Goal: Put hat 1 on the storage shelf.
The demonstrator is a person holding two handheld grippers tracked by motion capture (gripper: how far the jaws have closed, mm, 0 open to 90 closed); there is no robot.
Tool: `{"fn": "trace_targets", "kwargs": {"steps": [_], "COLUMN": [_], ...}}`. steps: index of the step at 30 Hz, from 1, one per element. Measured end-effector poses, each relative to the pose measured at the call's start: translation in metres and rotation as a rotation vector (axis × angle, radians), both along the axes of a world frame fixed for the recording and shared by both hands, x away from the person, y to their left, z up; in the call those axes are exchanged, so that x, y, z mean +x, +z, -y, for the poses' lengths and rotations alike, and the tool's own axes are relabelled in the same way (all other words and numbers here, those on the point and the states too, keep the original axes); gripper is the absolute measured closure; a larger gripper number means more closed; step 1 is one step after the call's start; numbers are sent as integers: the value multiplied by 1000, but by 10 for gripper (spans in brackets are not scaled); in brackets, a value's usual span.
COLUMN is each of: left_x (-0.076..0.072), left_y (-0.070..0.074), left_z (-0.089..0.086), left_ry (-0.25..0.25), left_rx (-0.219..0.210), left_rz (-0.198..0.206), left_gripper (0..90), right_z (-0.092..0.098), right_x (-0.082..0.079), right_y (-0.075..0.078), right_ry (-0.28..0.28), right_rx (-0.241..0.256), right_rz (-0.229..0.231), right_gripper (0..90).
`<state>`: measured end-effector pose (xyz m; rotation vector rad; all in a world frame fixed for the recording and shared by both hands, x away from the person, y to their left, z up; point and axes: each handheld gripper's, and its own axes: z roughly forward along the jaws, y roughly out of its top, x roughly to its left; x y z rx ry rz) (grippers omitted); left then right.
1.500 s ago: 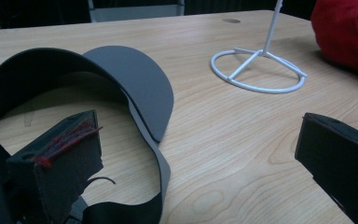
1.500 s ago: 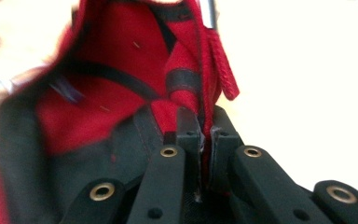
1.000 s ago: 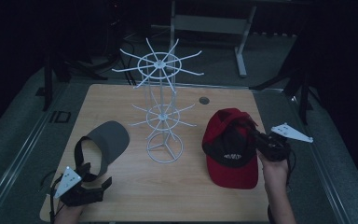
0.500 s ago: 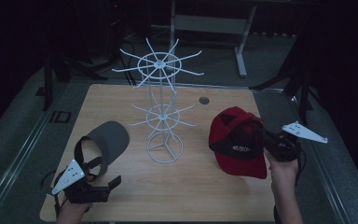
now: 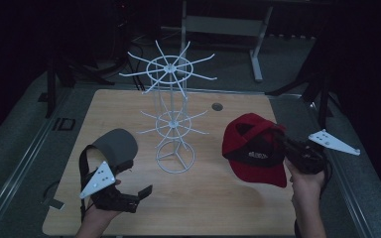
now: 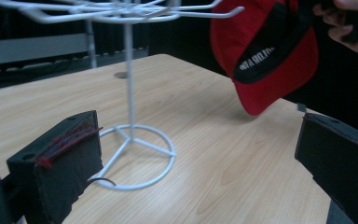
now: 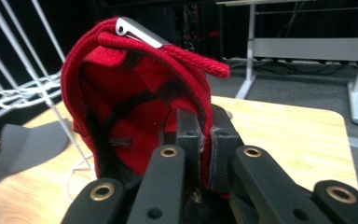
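Now my right gripper (image 5: pixel 288 148) has its jaws clamped on the red cap (image 5: pixel 254 148), lifted off the desk (image 5: pixel 208 208). I'd slip its strap opening over a rack (image 5: pixel 172 119) prong ahead; left gripper (image 5: pixel 129 196) jaws gape empty.

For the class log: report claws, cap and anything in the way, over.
Right claw shut on red cap, lifted off table. Left claw open, empty, beside grey cap. White wire rack stands between the caps.

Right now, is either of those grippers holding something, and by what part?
The right gripper pinches the red cap by its rim, lifted off the table. The left gripper is open, holding nothing.
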<state>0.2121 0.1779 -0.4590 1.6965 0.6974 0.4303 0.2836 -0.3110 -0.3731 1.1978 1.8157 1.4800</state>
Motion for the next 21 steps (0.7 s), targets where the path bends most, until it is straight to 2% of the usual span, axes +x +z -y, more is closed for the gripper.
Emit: {"fn": "trace_targets", "kwargs": {"steps": [5,15,17,21], "left_x": [4,6,7,9], "left_y": [4,10,12,16], "left_z": [18,55,62,76], "left_ry": [-62,-155,-179,-215], "left_rx": [12,48,37,40], "left_rz": [7,26,19,26], "left_gripper": [11,11,11,11], "right_z": [-4,-6,-6,-6], "right_x": [-6,-18,-20,-24], "right_y": [9,19,21,23], "right_ry": [24,62,68,79], "right_rx": [13,29,29,35], "right_rz": [17,46,50,52], "right_gripper": [857,857,856,857]}}
